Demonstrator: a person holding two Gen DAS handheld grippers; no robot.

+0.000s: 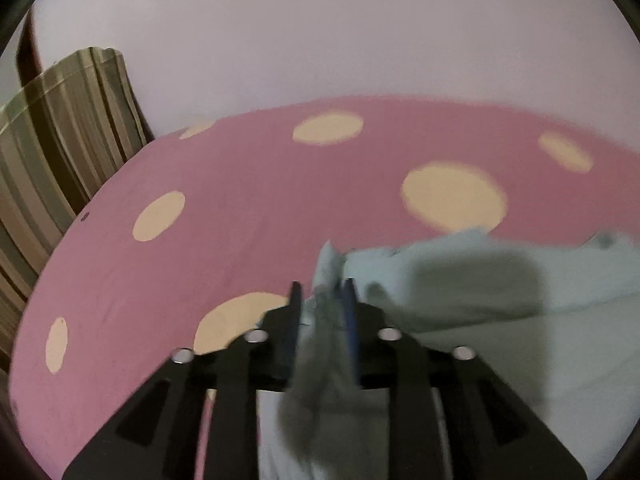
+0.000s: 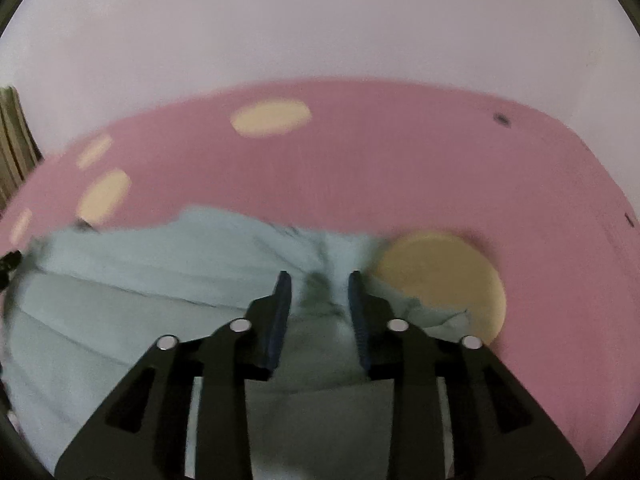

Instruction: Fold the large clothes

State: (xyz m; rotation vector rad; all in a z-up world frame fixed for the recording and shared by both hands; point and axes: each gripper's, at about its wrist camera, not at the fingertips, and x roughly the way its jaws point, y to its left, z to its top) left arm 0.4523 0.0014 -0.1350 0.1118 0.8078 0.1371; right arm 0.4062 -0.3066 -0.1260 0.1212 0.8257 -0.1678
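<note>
Left hand-held gripper (image 1: 322,300) is pinched shut on a bunched edge of the pale green garment (image 1: 500,300), probably to lift a fold, while the right hand-held gripper (image 2: 318,292) hovers half-open straddling a ridge over the pink spotted bed (image 2: 400,160).

Both wrist cams low, close over pink spotted bedsheet (image 1: 240,200), facing wall; both share pale-green garment (image 2: 140,280).

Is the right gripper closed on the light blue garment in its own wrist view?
No. The right gripper has its jaws apart, with the light blue garment lying loose between and beneath them.
</note>
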